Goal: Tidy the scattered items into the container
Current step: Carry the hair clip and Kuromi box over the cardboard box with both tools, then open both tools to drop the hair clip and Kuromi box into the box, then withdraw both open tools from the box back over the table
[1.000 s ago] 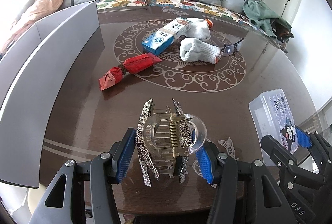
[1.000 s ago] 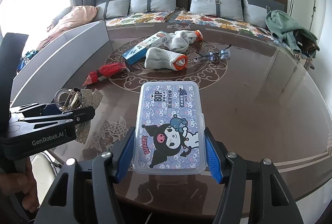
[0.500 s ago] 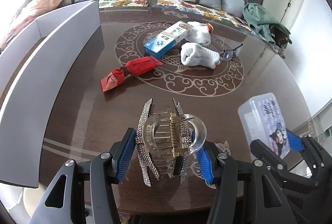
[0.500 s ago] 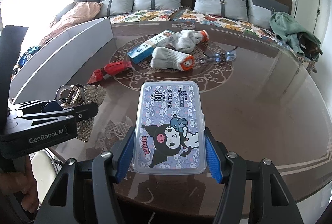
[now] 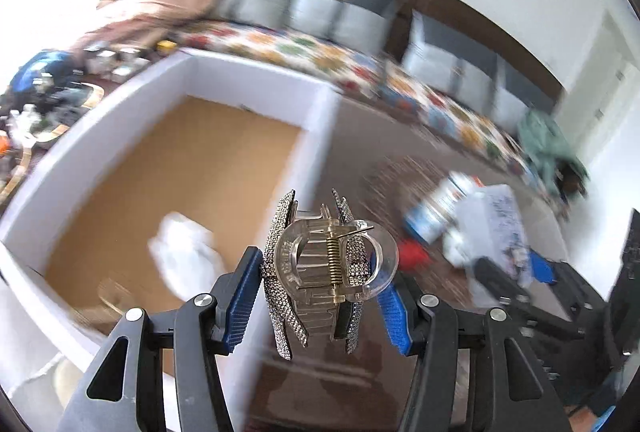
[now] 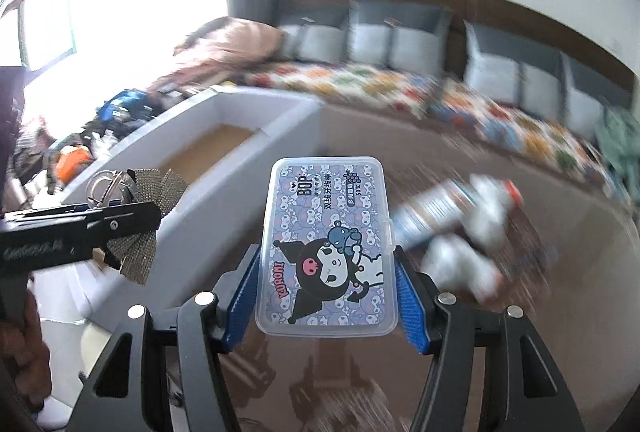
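My left gripper [image 5: 320, 288] is shut on a rhinestone hair claw clip [image 5: 320, 272], held above the near right wall of the white box [image 5: 80, 136]. The box has a brown cardboard floor with a white crumpled item [image 5: 184, 256] in it. My right gripper [image 6: 326, 284] is shut on a clear plastic floss-pick case [image 6: 326, 244] with a cartoon lid, held above the brown table near the box [image 6: 240, 112]. The left gripper with the clip [image 6: 132, 208] shows at the left of the right wrist view. The right gripper with the case [image 5: 500, 228] shows at the right of the left wrist view.
On the brown table [image 6: 400, 136] lie a blue-white box [image 6: 424, 216], white socks [image 6: 472, 232] and a red packet [image 5: 412, 256], all blurred. A sofa with grey cushions [image 6: 400, 32] runs behind. Clutter [image 6: 80, 144] lies left of the box.
Both grippers have swung left toward the white box with their items still held. The box's inside has come into view. The scene is motion-blurred.
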A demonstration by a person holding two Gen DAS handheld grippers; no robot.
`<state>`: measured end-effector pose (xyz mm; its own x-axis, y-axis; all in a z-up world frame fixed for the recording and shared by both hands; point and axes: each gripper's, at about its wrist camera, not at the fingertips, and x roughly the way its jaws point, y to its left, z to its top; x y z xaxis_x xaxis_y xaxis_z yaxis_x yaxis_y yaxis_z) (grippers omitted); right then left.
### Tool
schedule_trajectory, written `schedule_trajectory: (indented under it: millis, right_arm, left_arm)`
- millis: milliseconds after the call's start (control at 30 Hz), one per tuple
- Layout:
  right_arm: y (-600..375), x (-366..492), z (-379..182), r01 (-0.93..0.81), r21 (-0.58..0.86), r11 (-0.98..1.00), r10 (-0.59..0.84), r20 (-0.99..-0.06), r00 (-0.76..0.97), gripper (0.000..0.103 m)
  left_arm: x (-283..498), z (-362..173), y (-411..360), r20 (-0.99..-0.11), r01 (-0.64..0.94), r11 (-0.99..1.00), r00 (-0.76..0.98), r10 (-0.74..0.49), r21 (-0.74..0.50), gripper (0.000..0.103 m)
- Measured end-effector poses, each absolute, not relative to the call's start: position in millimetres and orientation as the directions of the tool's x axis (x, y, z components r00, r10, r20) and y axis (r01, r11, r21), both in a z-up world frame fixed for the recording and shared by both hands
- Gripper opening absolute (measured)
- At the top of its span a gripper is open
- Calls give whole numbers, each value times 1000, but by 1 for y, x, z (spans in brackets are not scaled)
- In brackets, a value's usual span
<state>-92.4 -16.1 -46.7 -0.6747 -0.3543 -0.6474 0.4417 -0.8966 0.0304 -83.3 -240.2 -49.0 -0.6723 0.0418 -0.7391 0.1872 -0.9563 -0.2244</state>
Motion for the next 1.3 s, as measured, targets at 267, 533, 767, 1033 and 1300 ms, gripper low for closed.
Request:
schedule_trajectory:
  millis: [267, 533, 767, 1033, 1300]
  right_arm:
    - [-178, -162, -40, 662, 49, -748, -540, -624, -564, 62]
    - [-264, -238, -107, 646, 166, -745, -478, -809, -343, 62]
    - [-263, -257, -134, 580, 218, -785, -448, -846, -288, 64]
    - [-233, -253, -107, 515, 338, -788, -555, -753, -354, 64]
    - [-169, -202, -76, 475, 378, -795, -595, -642, -484, 64]
  left_arm:
    - [-154, -82, -379, -820, 350, -919, -570, -57, -179, 55]
    - [-192, -137, -412, -904, 367, -923, -424, -57, -114, 55]
    - [-199, -165, -423, -944, 395, -916, -324, -65, -73, 83]
    - [-173, -130, -429, -908, 439, -893, -408, -100, -99, 86]
    - [-129, -87, -357, -855, 314, -937, -517, -33, -154, 86]
